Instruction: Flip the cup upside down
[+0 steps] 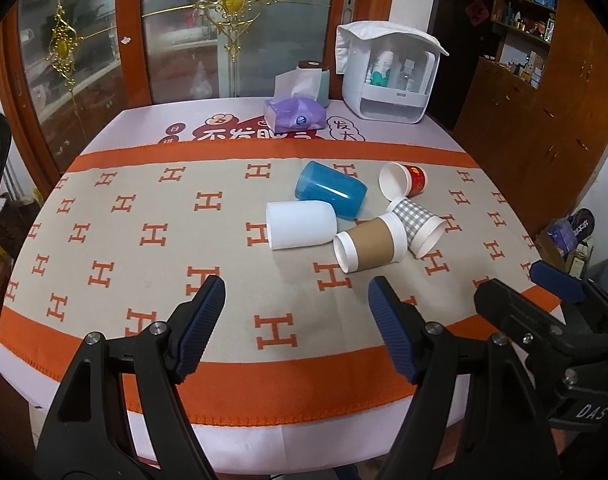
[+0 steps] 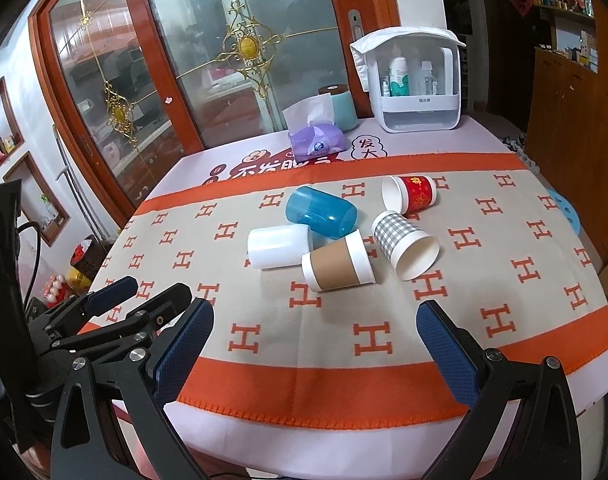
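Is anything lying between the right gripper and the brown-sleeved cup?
No. In the right wrist view only bare H-patterned cloth lies between the right gripper, jaws open, and the brown-sleeved cup, which lies on its side.

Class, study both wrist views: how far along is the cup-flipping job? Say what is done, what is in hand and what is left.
Done: nothing; no cup stands mouth down. The blue cup, white cup, brown-sleeved cup, checked cup and red cup all lie on their sides. In hand: nothing; the left gripper and right gripper are open, short of the cups. Left: every flip.
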